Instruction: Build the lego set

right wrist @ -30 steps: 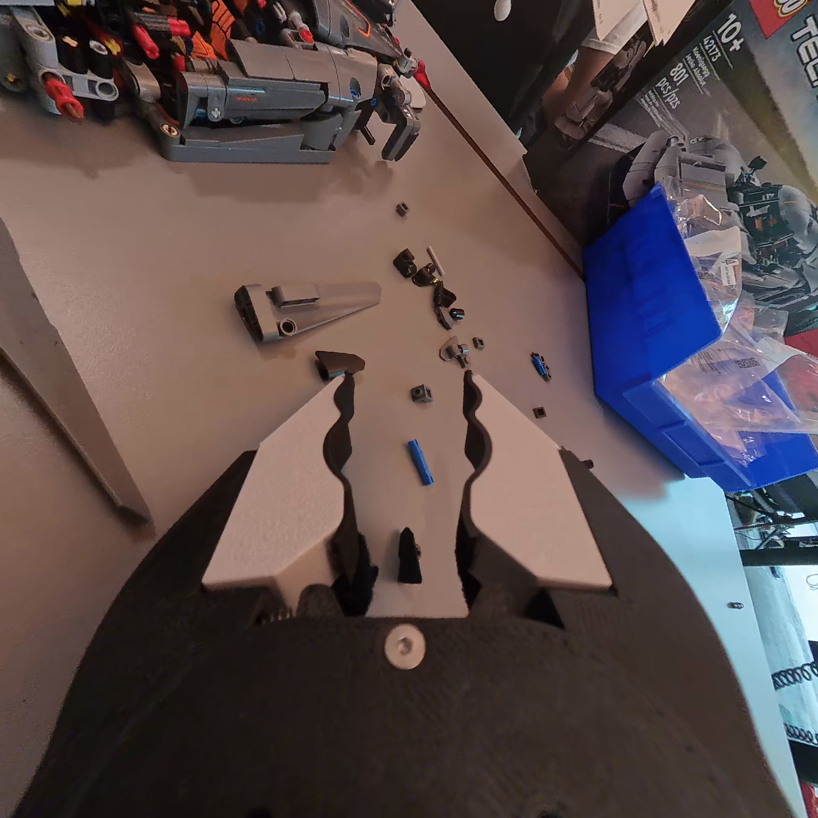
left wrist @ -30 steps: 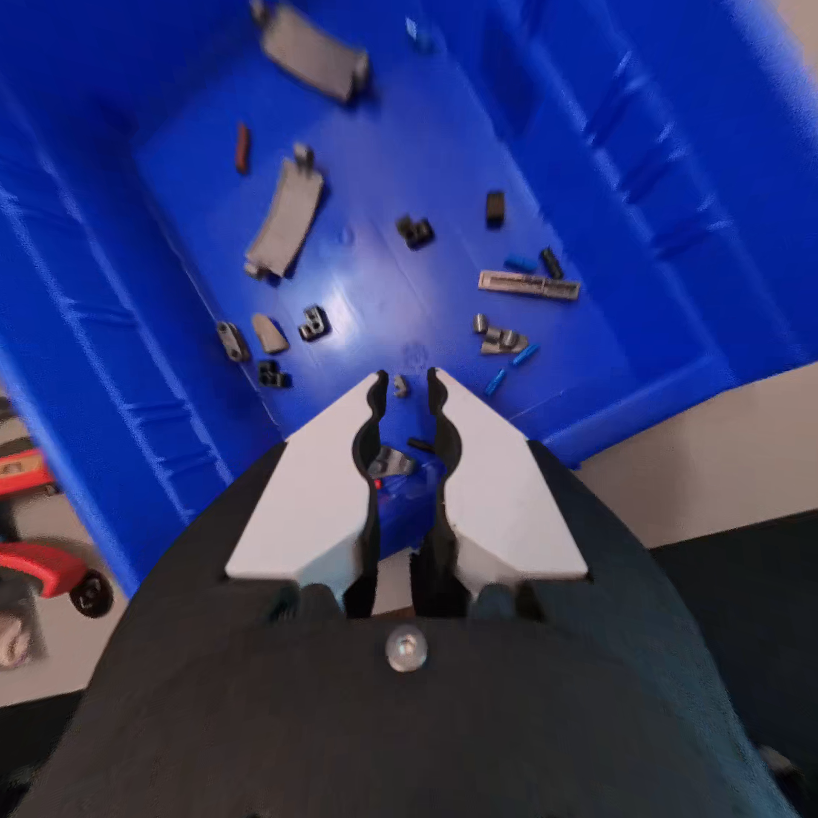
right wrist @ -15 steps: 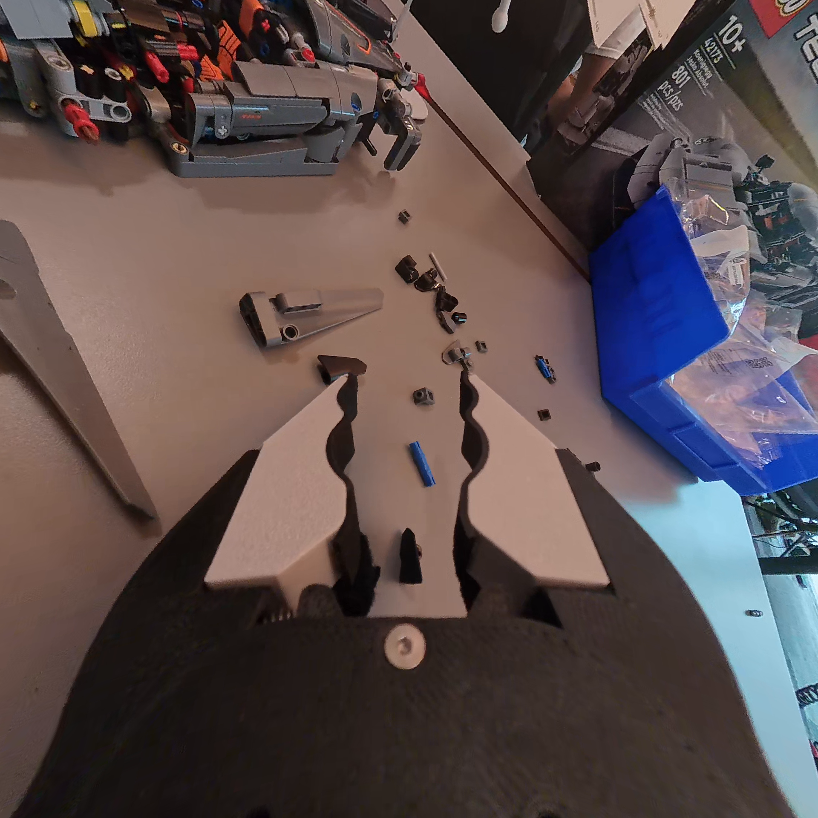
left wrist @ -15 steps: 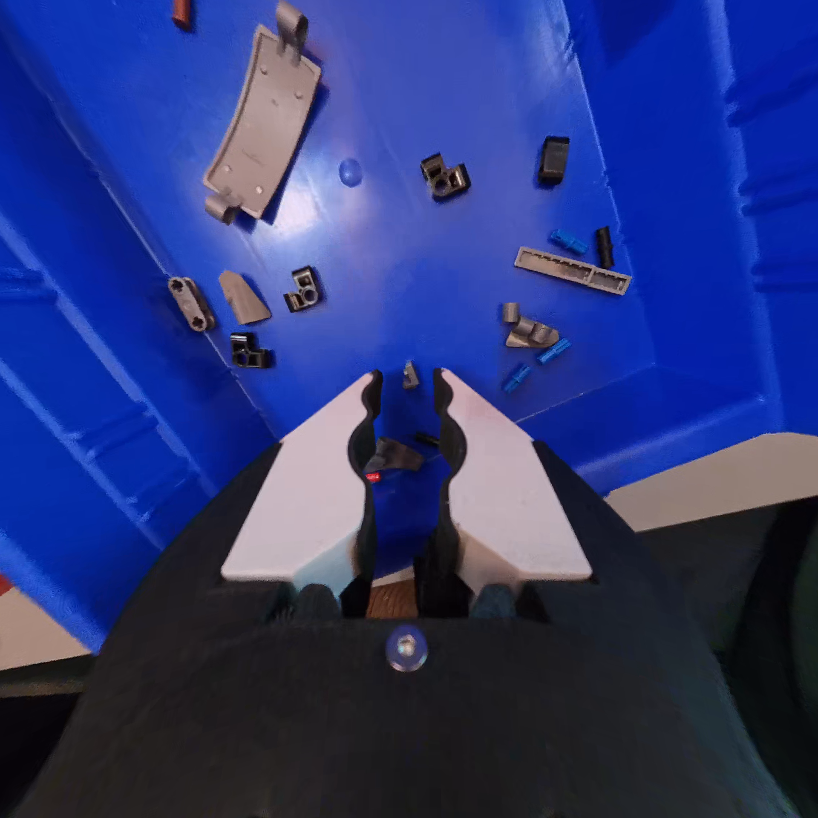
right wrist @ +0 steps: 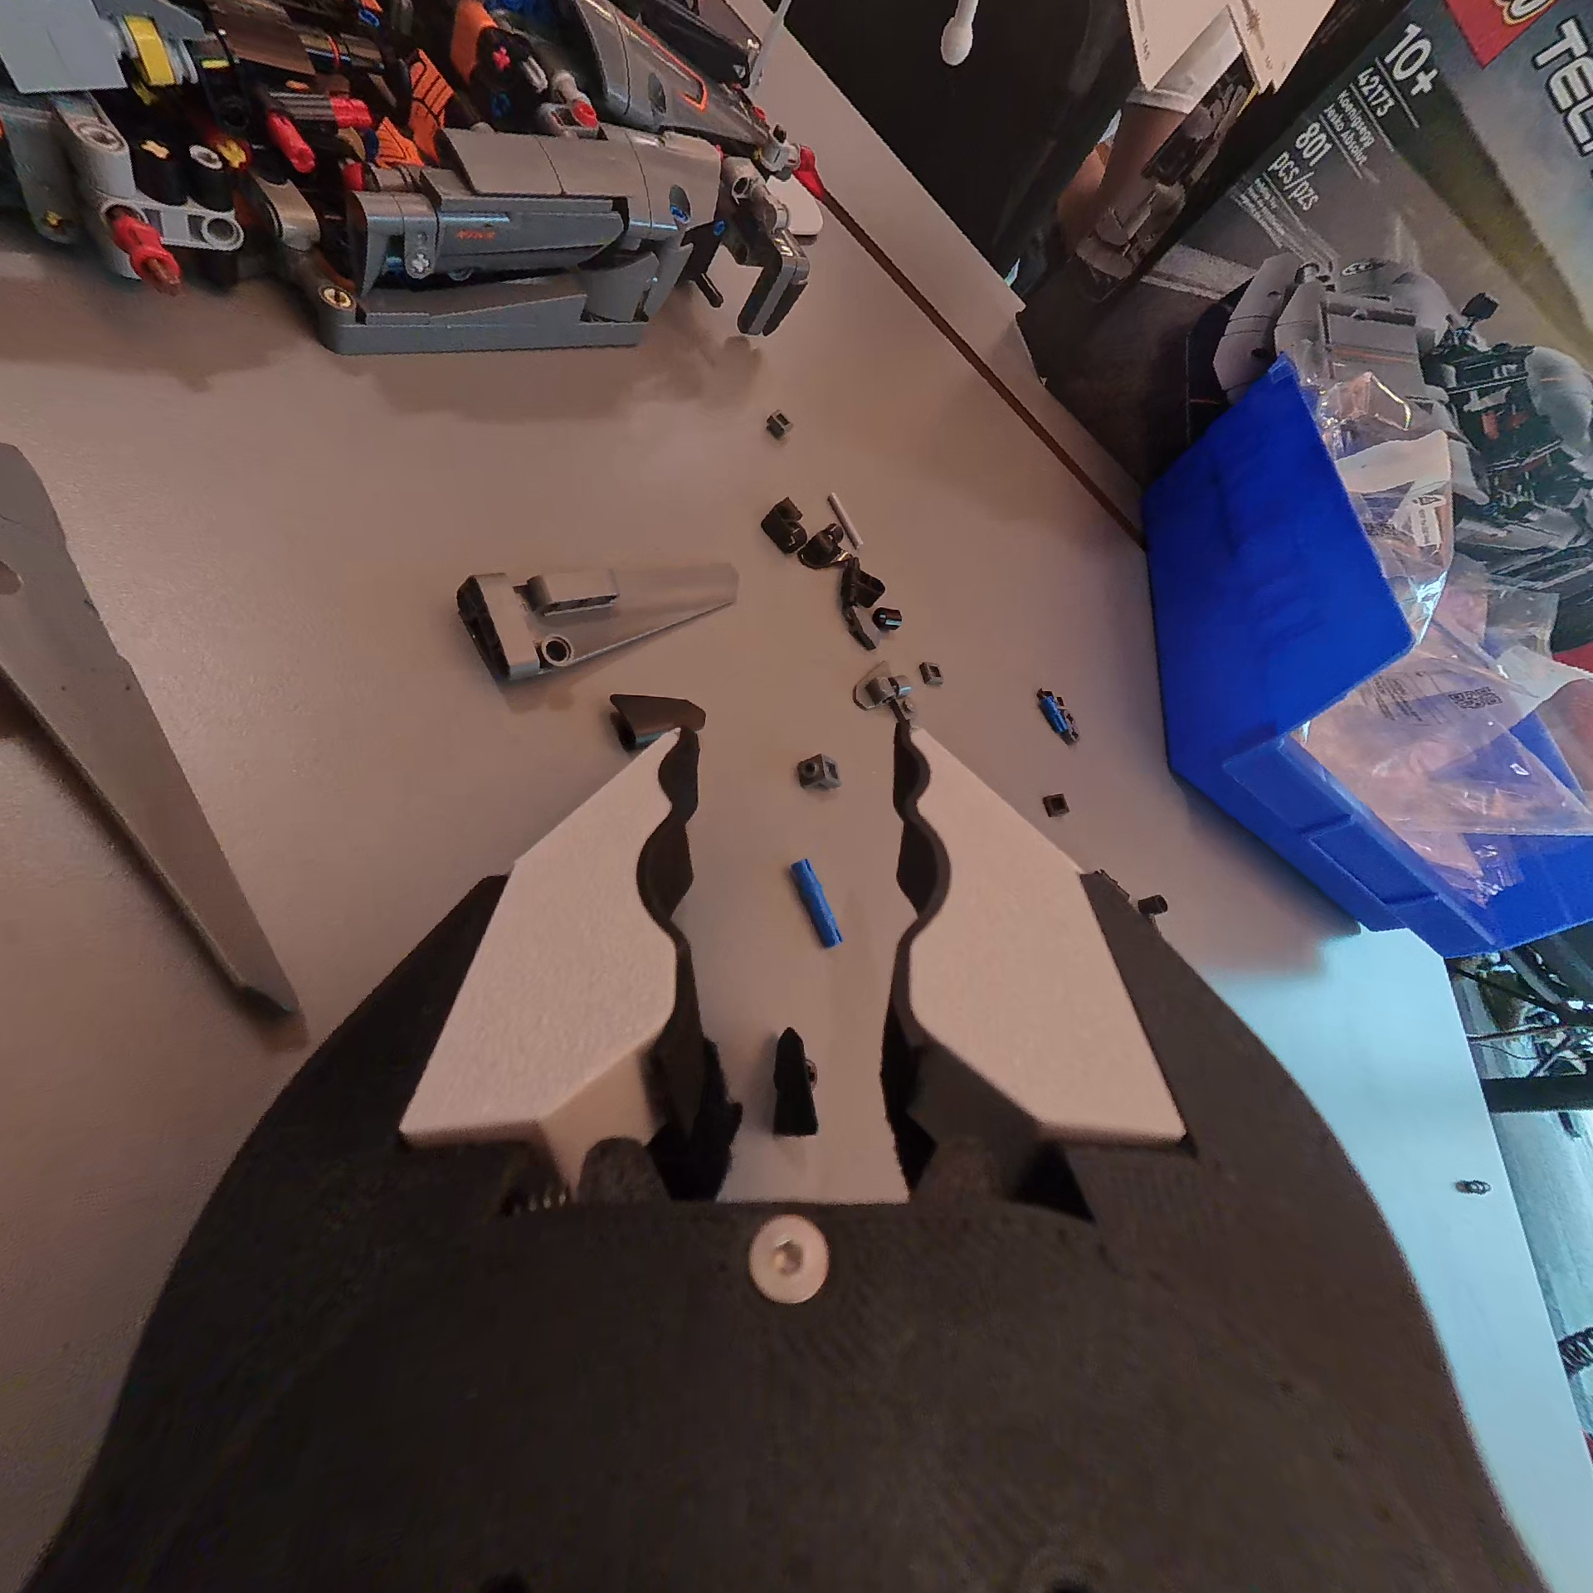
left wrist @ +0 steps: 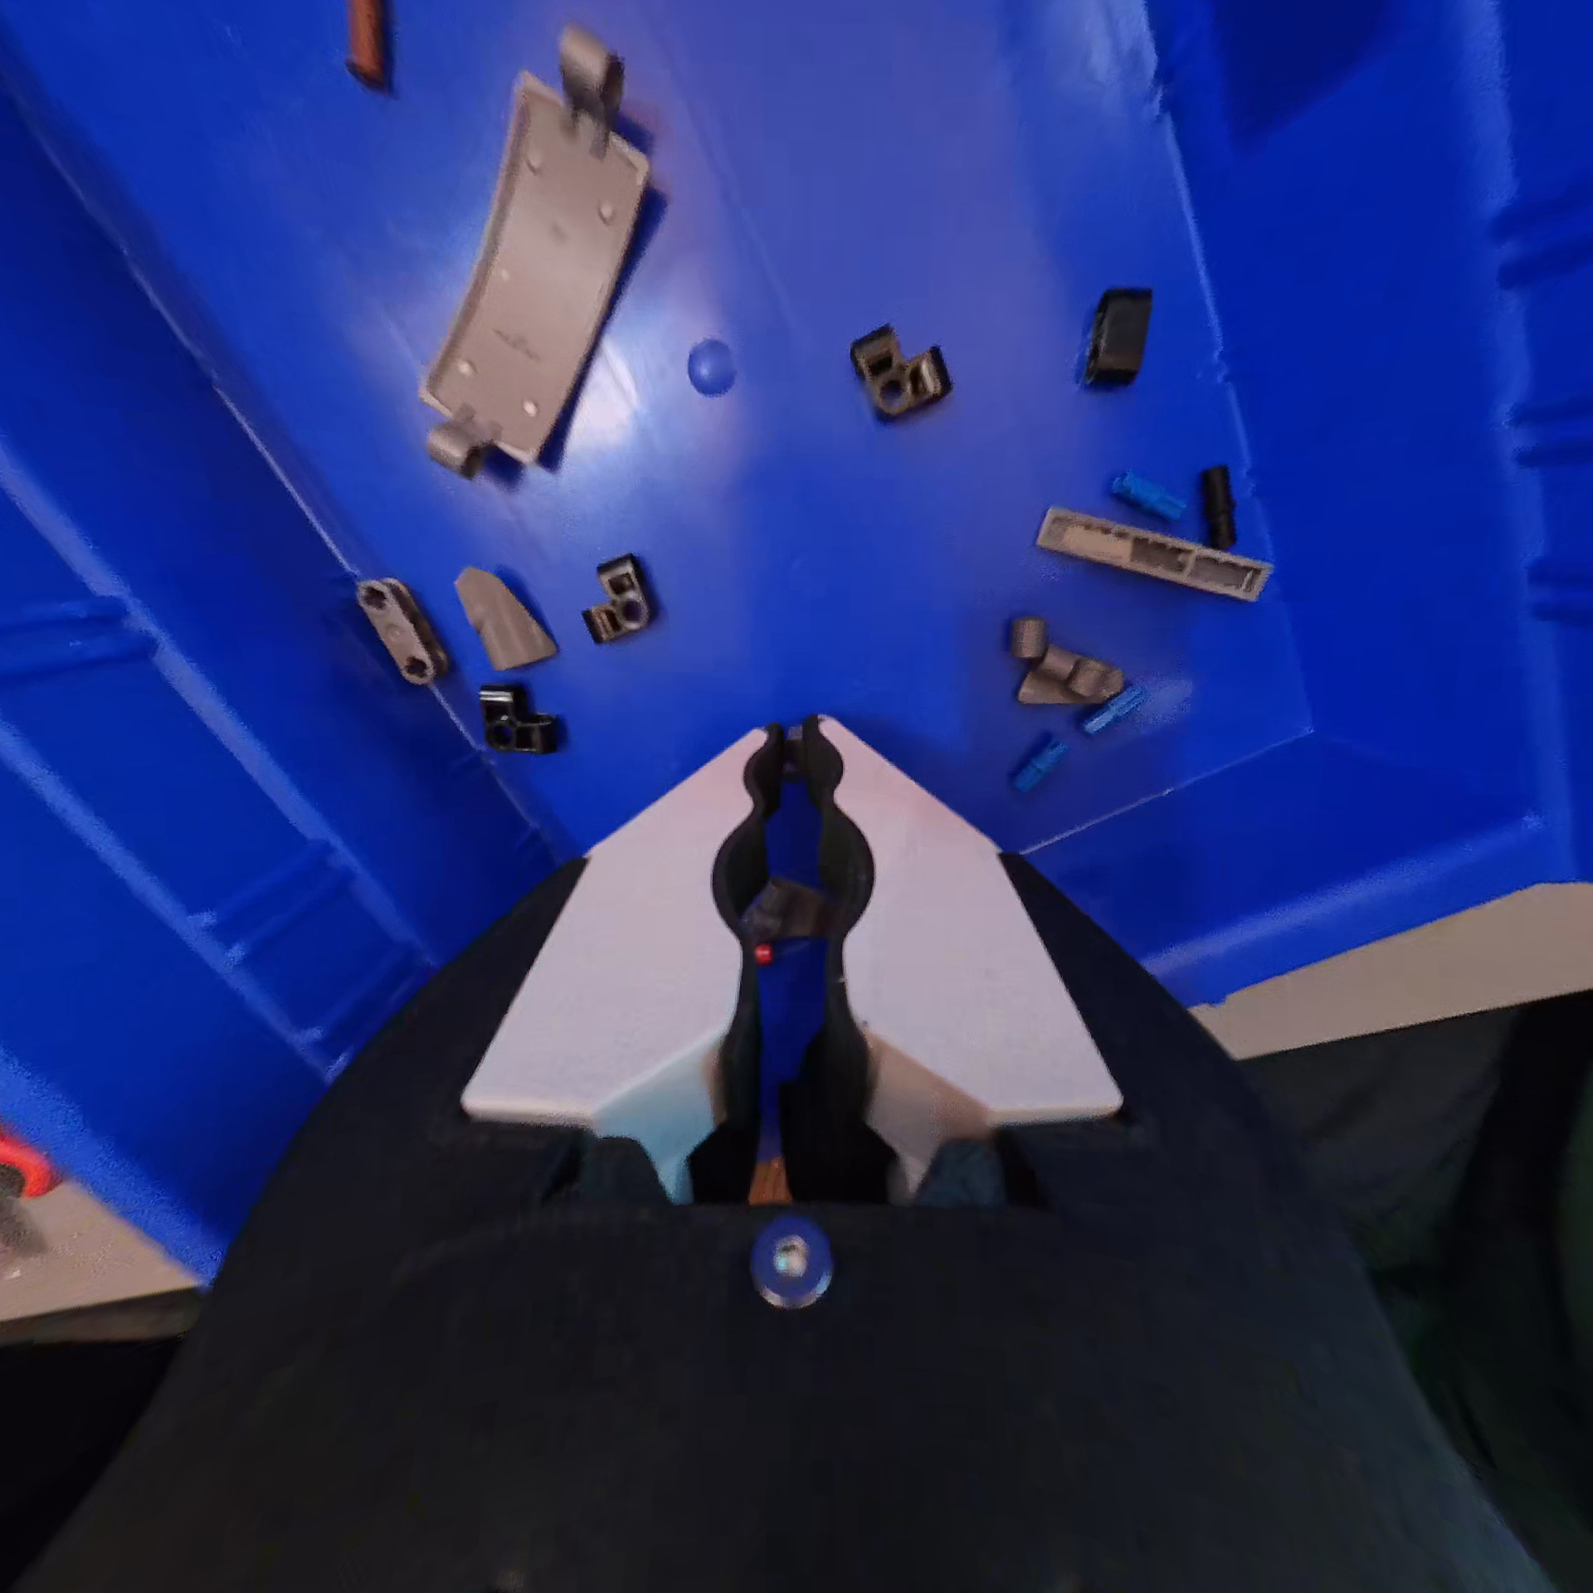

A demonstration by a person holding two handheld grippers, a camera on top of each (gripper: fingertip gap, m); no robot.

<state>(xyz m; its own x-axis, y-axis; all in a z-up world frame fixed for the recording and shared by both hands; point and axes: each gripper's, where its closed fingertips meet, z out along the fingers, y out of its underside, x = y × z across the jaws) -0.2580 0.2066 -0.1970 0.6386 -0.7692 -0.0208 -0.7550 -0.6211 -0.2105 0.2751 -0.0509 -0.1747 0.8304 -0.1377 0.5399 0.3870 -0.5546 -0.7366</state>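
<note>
Inside a blue bin (left wrist: 259, 776), the left hand-held gripper (left wrist: 793, 743) pinches a small grey piece (left wrist: 791, 759) at its tips; the piece's orientation is too small to tell. The right hand-held gripper (right wrist: 793, 733) hovers spread wide over the bench (right wrist: 345, 517), a blue pin (right wrist: 815, 903) between its fingers, its long axis running roughly along them.
</note>
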